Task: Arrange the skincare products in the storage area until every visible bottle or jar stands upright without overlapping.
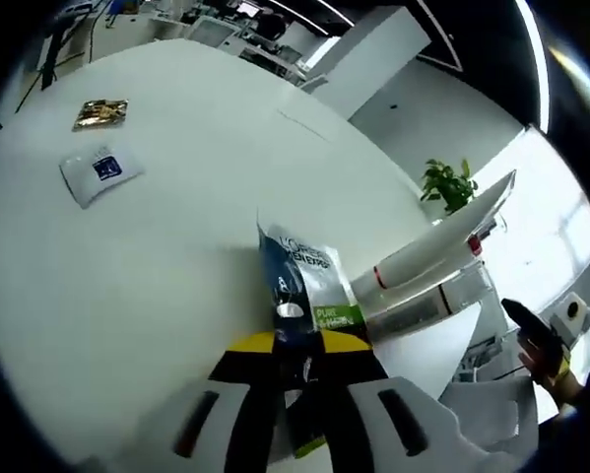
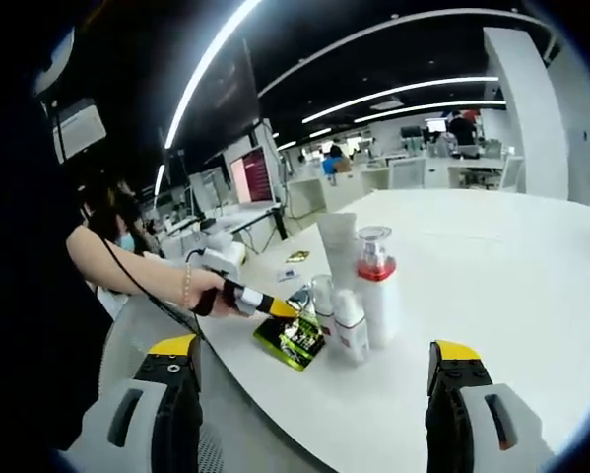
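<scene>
Left gripper view: left claw [image 1: 296, 367] grasps a sachet [image 1: 304, 281] beside bottles [image 1: 427, 286]; right claw [image 2: 314, 394] released, packets [image 1: 99, 146] well apart

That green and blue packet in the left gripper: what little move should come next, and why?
Probably raise the sachet upright and ease it beside the bottles. The left gripper is clamped on its lower end, and it lies slanted against them near the table edge rather than standing.
</scene>
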